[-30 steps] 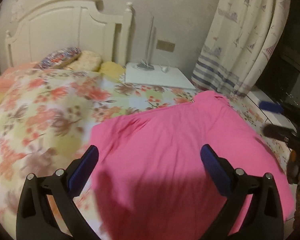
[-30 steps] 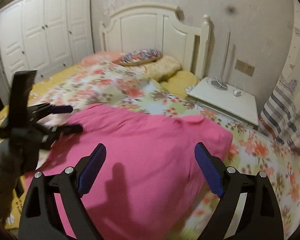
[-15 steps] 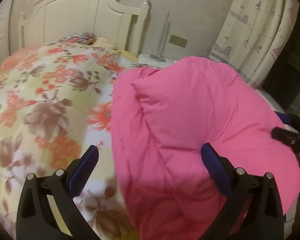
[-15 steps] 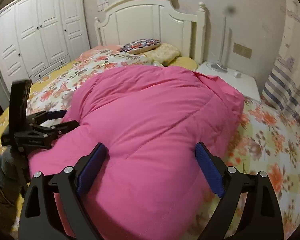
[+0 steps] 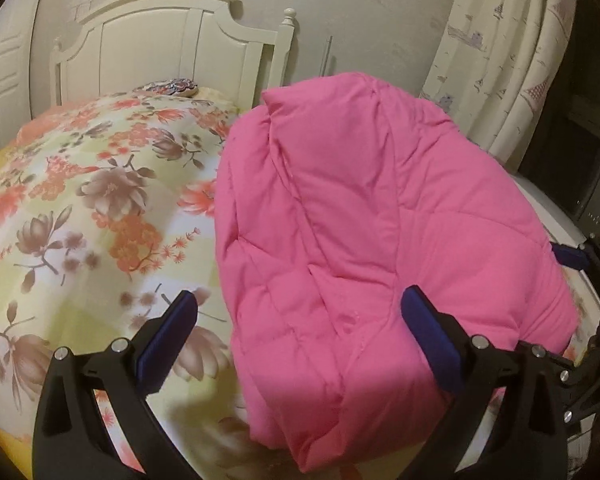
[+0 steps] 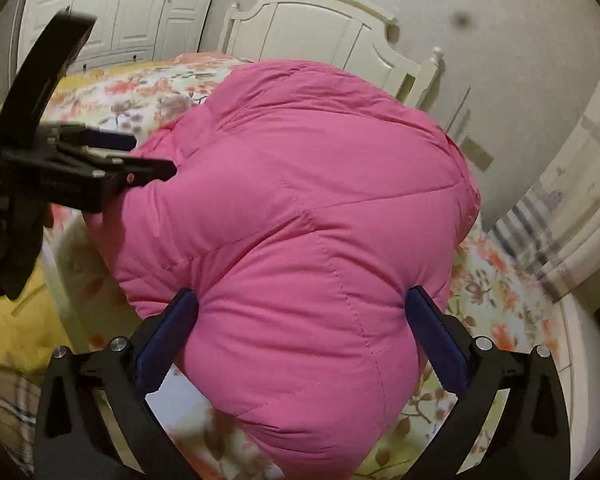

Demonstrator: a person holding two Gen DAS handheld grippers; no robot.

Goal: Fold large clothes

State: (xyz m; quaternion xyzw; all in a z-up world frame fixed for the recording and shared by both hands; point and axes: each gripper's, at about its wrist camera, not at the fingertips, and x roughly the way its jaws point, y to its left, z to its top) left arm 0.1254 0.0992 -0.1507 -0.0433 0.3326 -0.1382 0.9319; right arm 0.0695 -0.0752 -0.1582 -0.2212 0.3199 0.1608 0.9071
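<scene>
Both grippers have closed in on the pink quilted jacket [image 5: 364, 216] over the last second, so it now fills far more of each view than before. From the left wrist, the left gripper [image 5: 298, 322] has its blue-padded fingers [image 5: 168, 336] spread wide and pinching nothing; the jacket's near hem lies between them, nearer the right finger, on the floral bedspread [image 5: 80, 208]. At the right edge, the right gripper [image 5: 572, 258] shows beside the jacket's far edge. From the right wrist, the right gripper [image 6: 300, 332] is likewise spread, a puffy bulge of the jacket [image 6: 300, 216] swelling between its fingers without being clamped. The left gripper [image 6: 112, 156] reaches in from the left, its tips at the jacket's side. Stitched seams cross the smooth, padded fabric.
</scene>
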